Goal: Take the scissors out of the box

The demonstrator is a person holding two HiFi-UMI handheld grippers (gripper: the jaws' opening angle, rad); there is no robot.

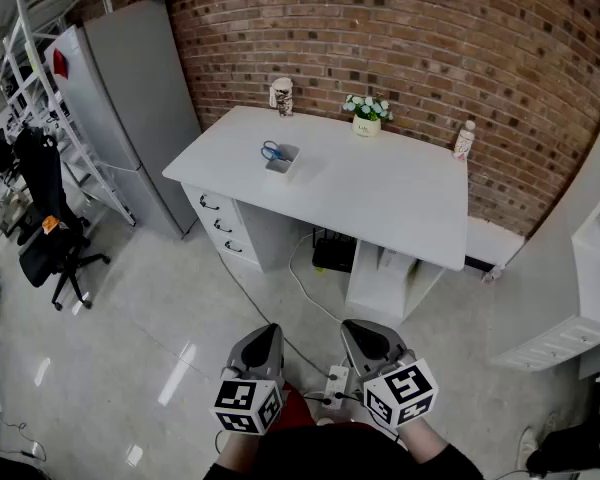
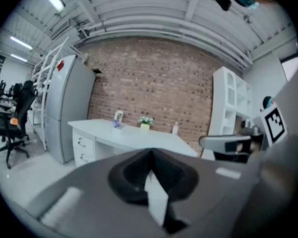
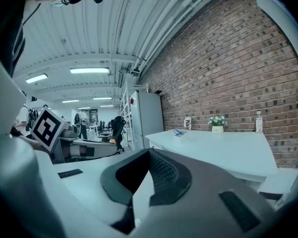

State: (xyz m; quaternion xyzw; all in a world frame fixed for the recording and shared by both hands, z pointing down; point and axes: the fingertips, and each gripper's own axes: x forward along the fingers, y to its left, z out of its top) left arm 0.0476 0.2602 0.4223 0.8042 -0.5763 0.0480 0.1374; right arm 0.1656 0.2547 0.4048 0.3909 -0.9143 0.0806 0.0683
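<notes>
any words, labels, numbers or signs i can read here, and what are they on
No words or numbers can be read in any view.
Black-and-white square markers on the cubes of the left gripper and right gripper: patterns, not text.
Label on the bottle on the desk: too small to read.
The red patch on the fridge: too small to read.

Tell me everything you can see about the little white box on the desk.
The box is small, white, rectangular and open at the top; it is too small in view to tell its material. It stands upright on the white desk, toward the back left of the top in the head view, apart from the other items near the wall. The scissors sit in it, their blue handles showing at its far left rim. Only the desk and the scissors touch it.
</notes>
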